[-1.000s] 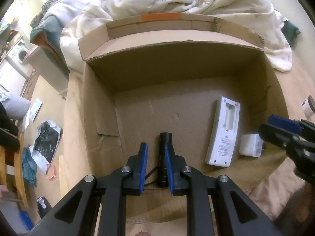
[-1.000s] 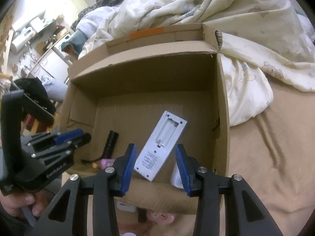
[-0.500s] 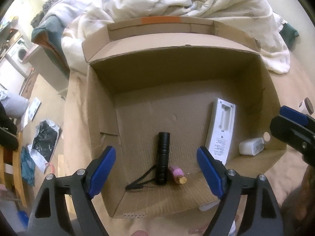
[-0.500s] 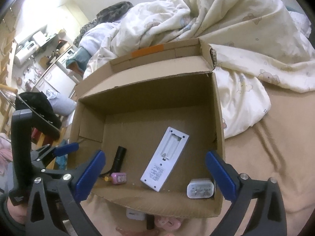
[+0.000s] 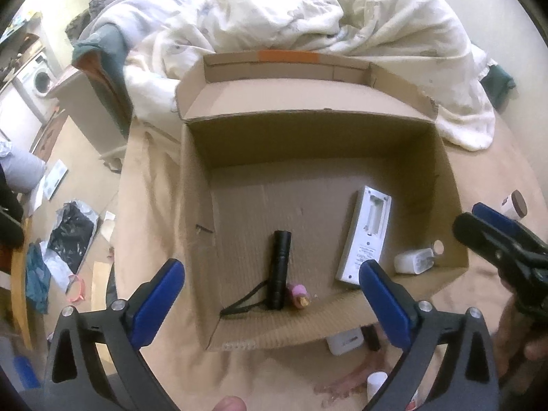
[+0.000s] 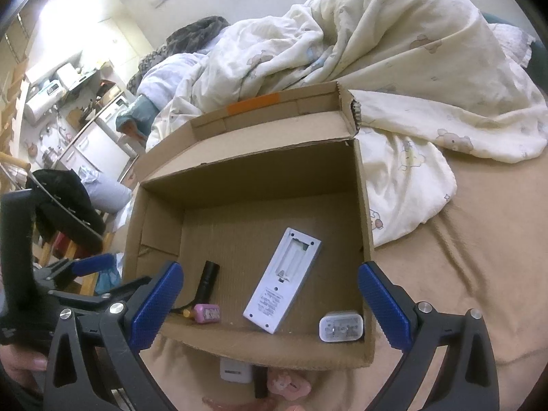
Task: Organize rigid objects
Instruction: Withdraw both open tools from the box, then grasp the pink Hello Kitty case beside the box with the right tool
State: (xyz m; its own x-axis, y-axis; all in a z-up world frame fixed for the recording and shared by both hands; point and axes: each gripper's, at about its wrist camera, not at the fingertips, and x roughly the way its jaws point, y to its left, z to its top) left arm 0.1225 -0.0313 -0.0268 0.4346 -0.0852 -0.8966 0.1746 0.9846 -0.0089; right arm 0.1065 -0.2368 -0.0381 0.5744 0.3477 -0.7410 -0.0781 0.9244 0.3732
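An open cardboard box [image 5: 198, 205] lies on the bed. On its floor are a black flashlight [image 5: 281, 267] with a cord, a small pink item [image 5: 298, 291], a white remote [image 5: 366, 236] with its battery bay bare, and a white charger [image 5: 412, 260]. My left gripper [image 5: 270, 267] hovers above the flashlight, its jaws opening wide, touching nothing. My right gripper [image 6: 270, 270] stands open above the remote [image 6: 284, 284] and the charger [image 6: 340, 327], holding nothing. The right wrist view also shows the flashlight [image 6: 208, 279] and the pink item [image 6: 207, 313].
In front of the box, on the tan sheet, lie a white adapter [image 6: 234, 370], a dark item and a pink object [image 6: 287, 387]. A brown-lidded jar [image 5: 513, 203] stands right of the box. A rumpled duvet [image 5: 308, 17] is piled behind it. Floor clutter [image 5: 68, 233] lies left.
My left gripper let go of the flashlight, opened wide and rose. My right gripper widened from half open around the remote and lifted a little. The flashlight now lies on the box floor.
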